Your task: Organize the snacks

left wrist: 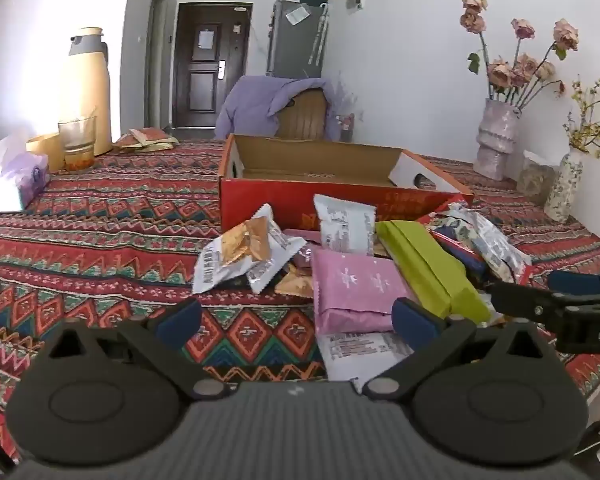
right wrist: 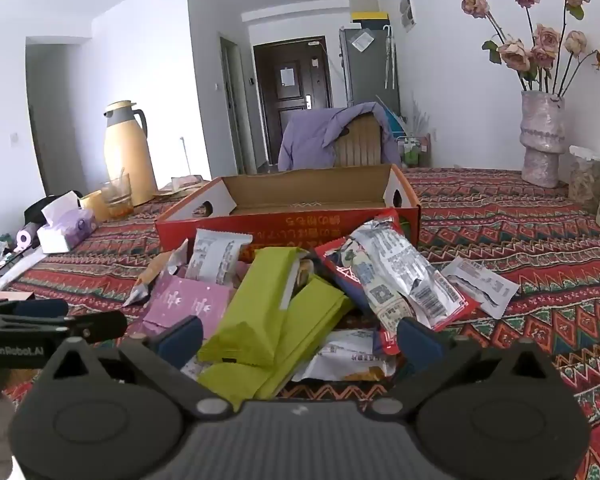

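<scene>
The red cardboard box (right wrist: 288, 222) stands open on the patterned tablecloth (left wrist: 100, 232), its red front printed with unreadable yellow characters; the snack pile (right wrist: 300, 300) lies just before it. The left gripper (left wrist: 296, 320), marked "GenRobot.AI", and the right gripper (right wrist: 300, 338) hover over the pile, both spread wide and holding nothing.

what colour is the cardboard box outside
Red, on the open cardboard box; clearest in the right wrist view.

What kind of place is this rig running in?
Most likely a lived-in apartment, at a dining table. Cues: a patterned tablecloth with a vase of dried roses and a thermos jug, plus a fridge beside the entry door. Snack packets lie before an open red box.
</scene>
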`<state>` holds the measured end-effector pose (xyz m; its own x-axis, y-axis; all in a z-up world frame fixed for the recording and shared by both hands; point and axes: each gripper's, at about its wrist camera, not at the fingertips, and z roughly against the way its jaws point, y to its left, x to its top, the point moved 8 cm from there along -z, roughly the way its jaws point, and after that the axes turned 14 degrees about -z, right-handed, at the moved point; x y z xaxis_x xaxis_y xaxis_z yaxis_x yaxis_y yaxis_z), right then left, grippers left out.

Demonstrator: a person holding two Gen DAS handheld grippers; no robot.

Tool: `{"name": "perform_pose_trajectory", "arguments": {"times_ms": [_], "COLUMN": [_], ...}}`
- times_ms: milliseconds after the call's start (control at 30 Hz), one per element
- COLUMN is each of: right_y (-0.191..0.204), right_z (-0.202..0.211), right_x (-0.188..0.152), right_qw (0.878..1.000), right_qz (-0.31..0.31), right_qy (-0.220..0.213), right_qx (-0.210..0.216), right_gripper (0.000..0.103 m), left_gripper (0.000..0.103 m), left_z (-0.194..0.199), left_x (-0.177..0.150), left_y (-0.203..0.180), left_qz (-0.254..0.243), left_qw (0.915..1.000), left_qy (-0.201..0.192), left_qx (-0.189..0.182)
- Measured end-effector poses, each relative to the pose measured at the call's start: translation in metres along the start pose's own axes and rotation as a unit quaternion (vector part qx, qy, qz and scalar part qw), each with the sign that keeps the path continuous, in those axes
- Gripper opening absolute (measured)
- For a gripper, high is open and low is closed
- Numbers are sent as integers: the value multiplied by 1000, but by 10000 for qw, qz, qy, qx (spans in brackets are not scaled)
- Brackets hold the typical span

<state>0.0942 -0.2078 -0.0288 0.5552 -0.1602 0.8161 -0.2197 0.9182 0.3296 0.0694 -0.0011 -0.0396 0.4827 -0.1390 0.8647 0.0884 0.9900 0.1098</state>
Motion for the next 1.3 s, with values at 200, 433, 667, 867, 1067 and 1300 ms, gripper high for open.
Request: {"name": "perform_pose_trajectory", "arguments": {"times_ms": [200, 433, 667, 867, 1067, 1300], "right_y": [-1, -1, -1, -2, -1, -1], "right_z": [-1, -4, -3, -2, -3, -2], "right_x": [-1, -2, -1, -1, -2, -2], "right_qw": [10000, 10000, 10000, 10000, 10000, 10000], "right_qz": [-10, -21, -60, -69, -50, -50], "right_qy": [43, 43, 34, 25, 23, 23], "right_qx": [-18, -27, -8, 6, 15, 10], "right_gripper": [103, 103, 103, 103, 103, 103], "left_gripper": [103, 103, 103, 103, 103, 103], "left_z": [1, -4, 0, 2, 2, 3], "left_x": [-2, -3, 0, 0, 1, 0], "left_y": [2, 2, 2, 0, -2, -3], "left_qz": [-36, 0, -5, 20, 7, 12], "left_qw": [10000, 10000, 9999, 9999, 9999, 9999], "left_qy": [-30, 2, -74, -84, -96, -122], "left_qx": [2, 93, 71, 89, 69, 39]}}
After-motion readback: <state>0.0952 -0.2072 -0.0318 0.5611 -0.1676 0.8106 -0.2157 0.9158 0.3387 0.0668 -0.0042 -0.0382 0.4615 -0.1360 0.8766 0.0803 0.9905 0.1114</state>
